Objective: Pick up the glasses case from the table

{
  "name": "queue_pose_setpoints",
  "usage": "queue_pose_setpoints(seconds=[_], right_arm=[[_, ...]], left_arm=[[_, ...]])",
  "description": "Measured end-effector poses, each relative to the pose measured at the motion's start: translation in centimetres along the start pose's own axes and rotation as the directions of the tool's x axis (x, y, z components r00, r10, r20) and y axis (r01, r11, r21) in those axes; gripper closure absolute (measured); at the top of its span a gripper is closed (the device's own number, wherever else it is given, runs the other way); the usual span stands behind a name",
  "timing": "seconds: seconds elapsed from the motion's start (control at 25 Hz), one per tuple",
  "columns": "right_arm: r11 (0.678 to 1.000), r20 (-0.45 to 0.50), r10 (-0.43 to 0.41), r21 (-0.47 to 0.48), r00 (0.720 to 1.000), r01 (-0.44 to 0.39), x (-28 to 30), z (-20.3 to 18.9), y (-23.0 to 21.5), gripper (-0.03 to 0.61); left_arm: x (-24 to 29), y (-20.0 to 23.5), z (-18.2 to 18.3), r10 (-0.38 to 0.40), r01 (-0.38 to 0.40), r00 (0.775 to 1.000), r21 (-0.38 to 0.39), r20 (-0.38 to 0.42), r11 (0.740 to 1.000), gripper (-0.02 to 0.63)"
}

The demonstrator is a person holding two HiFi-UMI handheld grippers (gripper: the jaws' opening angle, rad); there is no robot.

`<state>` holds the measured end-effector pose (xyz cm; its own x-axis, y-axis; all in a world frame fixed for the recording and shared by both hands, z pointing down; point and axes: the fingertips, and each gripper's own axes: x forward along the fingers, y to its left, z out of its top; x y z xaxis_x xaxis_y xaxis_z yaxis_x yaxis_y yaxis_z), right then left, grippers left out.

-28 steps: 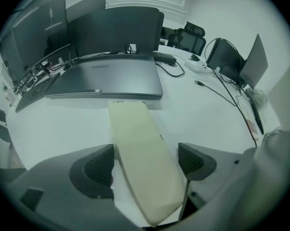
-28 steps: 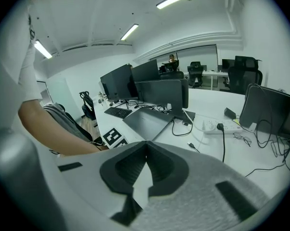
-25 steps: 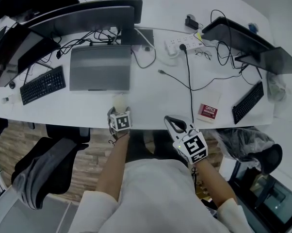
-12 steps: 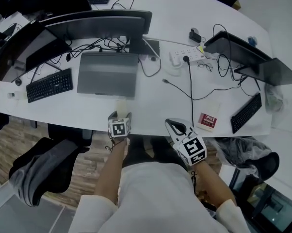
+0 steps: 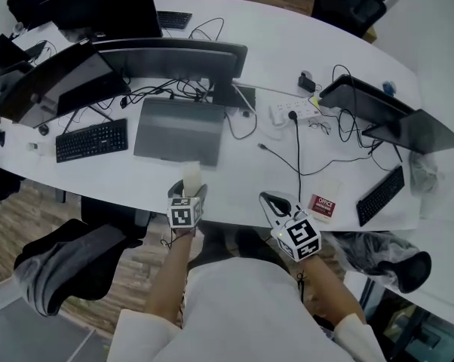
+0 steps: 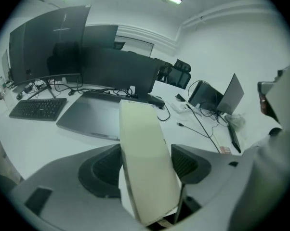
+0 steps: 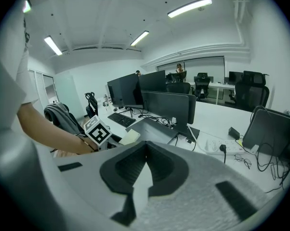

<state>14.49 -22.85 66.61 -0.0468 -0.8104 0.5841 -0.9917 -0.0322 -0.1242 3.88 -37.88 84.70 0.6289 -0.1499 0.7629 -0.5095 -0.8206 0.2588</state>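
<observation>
The left gripper is clenched on the glasses case, its pads pressing the long sides of the pale cream shell. A second ago the case sat low at the near edge of the white table. Now, in the left gripper view, it tilts up and away, and its far end crosses the closed laptop and reaches the monitor foot behind. I judge it is clear of the tabletop and the pick-up is as good as done, leaving only a steady hold.

The right gripper hangs at 3 o'clock of the left with its jaws together on nothing, just off the table edge.

Room to move is good on the near side. From 5 to 7 o'clock of the case there is only the person's own body, and the bare strip of table under it holds nothing. The laptop lies close at 12 o'clock, with a black keyboard at 10 o'clock. A black cable runs toward the edge at 2 o'clock, beside a red-and-white booklet. A chair draped with a grey garment stands at 8 o'clock, well apart.
</observation>
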Motion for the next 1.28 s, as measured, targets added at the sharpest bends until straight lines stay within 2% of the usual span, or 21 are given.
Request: queue_pose_setpoints(seconds=[0.24, 0.56, 0.88, 1.28], right_arm=[[1.000, 0.045, -0.014, 0.018, 0.999, 0.013, -1.4, 2.0, -1.0, 0.577], [1.000, 0.108, 0.004, 0.026, 0.994, -0.007, -2.8, 5.1, -2.0, 0.577], [1.000, 0.177, 0.018, -0.020, 0.984, -0.015, -5.5, 9.3, -2.5, 0.577], [0.996, 0.286, 0.023, -0.086, 0.958, 0.001, -9.5, 13.7, -2.9, 0.572]], left_arm=[[-5.0, -0.8, 4.0, -0.024, 0.021, 0.992, 0.026, 0.127, 0.999, 0.299], [-11.1, -2.6, 8.1, -0.065, 0.057, 0.963, 0.038, 0.260, 0.998, 0.299], [-18.1, -4.8, 12.7, -0.104, 0.074, 0.914, 0.091, 0.391, 0.993, 0.299], [-25.7, -6.7, 17.5, -0.116, 0.035, 0.835, 0.158, 0.538, 0.987, 0.299]])
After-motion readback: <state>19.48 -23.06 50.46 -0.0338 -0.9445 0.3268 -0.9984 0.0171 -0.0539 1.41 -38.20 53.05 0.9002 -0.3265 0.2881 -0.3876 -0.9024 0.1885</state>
